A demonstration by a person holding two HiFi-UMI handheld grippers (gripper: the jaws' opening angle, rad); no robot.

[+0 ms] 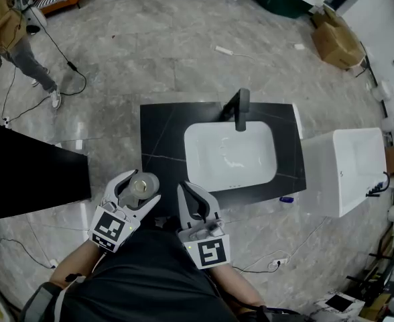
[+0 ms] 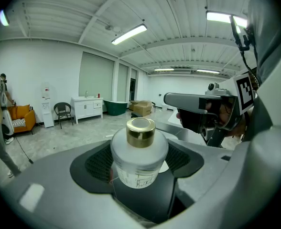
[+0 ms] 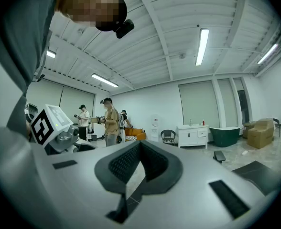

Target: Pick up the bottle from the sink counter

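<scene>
The black desk (image 1: 158,133) lies in front of you, a white basin (image 1: 230,156) sunk into its middle. Your right tongs (image 1: 185,190) hang at the desk's near edge, jaws pressed together with nothing between them. Your left tongs (image 1: 142,185) sit at the desk's near left corner, clamped on the frosted bottle (image 2: 139,159), which stands upright between the pads with its gold cap (image 2: 141,130) on top.

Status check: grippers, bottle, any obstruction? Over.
Left gripper shut on the gold-capped frosted bottle. Right gripper shut, empty, beside it. Nothing crowding the bottle; faucet well off across the basin.
</scene>
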